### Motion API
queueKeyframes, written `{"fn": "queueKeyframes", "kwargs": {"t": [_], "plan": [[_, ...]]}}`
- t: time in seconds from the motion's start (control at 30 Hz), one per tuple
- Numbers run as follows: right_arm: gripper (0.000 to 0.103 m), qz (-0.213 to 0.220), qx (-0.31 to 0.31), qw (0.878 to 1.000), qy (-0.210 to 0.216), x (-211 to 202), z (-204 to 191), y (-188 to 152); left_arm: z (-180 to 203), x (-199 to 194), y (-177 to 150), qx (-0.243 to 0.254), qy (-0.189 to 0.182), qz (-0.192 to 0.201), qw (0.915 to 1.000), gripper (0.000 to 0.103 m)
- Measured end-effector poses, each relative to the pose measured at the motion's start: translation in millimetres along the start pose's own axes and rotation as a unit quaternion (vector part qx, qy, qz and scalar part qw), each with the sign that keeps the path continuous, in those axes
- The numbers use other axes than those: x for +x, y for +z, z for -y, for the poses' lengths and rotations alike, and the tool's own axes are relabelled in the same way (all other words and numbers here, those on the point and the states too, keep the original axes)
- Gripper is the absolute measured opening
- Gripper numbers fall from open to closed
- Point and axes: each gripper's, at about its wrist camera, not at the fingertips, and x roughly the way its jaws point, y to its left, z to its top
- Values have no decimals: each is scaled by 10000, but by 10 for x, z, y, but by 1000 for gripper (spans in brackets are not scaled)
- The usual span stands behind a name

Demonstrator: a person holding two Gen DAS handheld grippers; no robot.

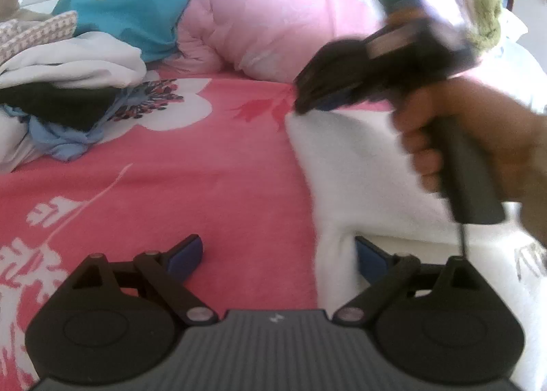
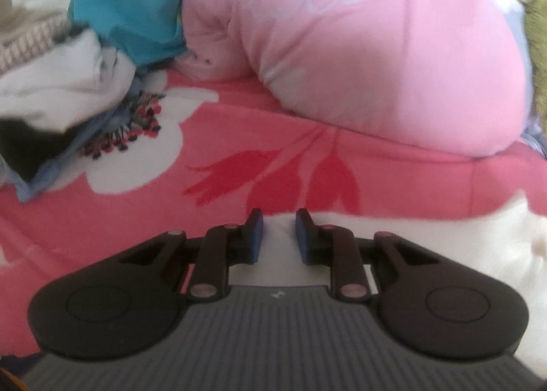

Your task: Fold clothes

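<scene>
Left claw [image 1: 278,254] nearest lens, jaws spread wide, empty, hovering over near edge of white garment [image 1: 362,165]. Garment lies flat on pink floral bed cover [image 1: 191,165], toward right side of bed. Right claw [image 2: 278,235] jaws narrow, small gap between blue pads [image 2: 255,237]; white cloth visible in gap, grip on it cannot be confirmed. Person's hand [image 1: 444,131] on right handle. Unfolded clothes pile [image 1: 68,76] at far left; pink quilt [image 1: 273,25] at far edge.
</scene>
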Motion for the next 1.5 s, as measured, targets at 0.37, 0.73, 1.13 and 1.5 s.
{"fn": "queueKeyframes", "kwargs": {"t": [0.37,0.73,1.13,1.5], "plan": [[13,-306,-673,9966,376,-494,-200,-622,9,-132,-41,-19,126,72,9999,92],[9,-98,-454,9977,484,-702,-343,-936,-92,-302,-99,-40,172,163,9997,92],[8,328,-150,9970,679,-1010,-360,-1227,-322,-512,71,-386,465,776,9952,91],[9,777,299,9935,-773,-1693,321,-1253,283,-163,56,992,731,934,9880,92]]}}
